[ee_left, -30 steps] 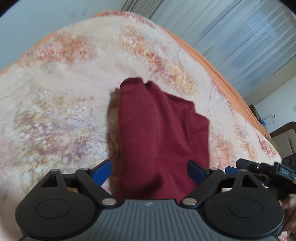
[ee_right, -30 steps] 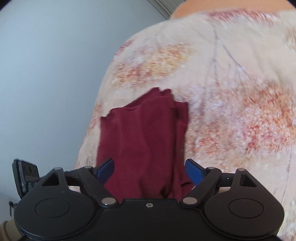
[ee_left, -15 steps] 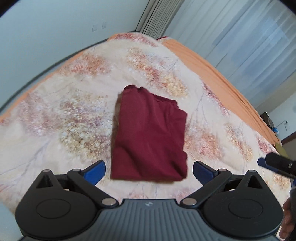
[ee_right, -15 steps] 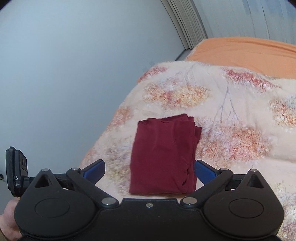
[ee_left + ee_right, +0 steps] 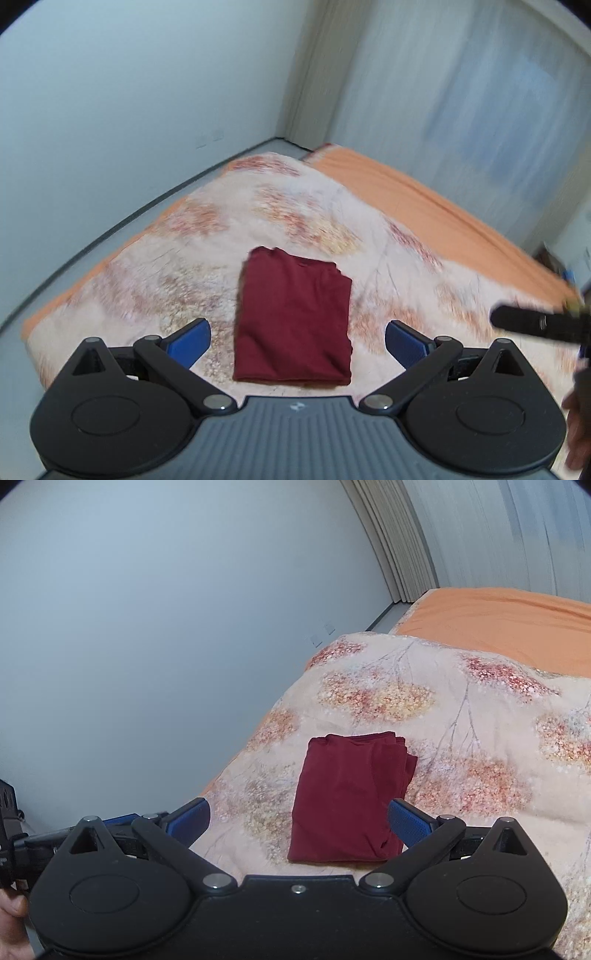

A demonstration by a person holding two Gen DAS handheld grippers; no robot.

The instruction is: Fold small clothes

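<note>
A dark red garment (image 5: 293, 317) lies folded into a flat rectangle on a floral blanket; it also shows in the right wrist view (image 5: 349, 799). My left gripper (image 5: 297, 341) is open and empty, held well above and in front of the garment. My right gripper (image 5: 299, 821) is open and empty too, also raised off the garment. Neither gripper touches the cloth. Part of the right gripper shows at the right edge of the left wrist view (image 5: 535, 325).
The floral blanket (image 5: 461, 738) covers a bed with an orange sheet (image 5: 498, 624) at the far end. A pale wall (image 5: 147, 627) runs along the bed's left side. Curtains (image 5: 480, 535) hang beyond the bed.
Both grippers have pulled back and up from the folded garment, which now looks smaller and lies clear of the fingers. Both stayed open.
</note>
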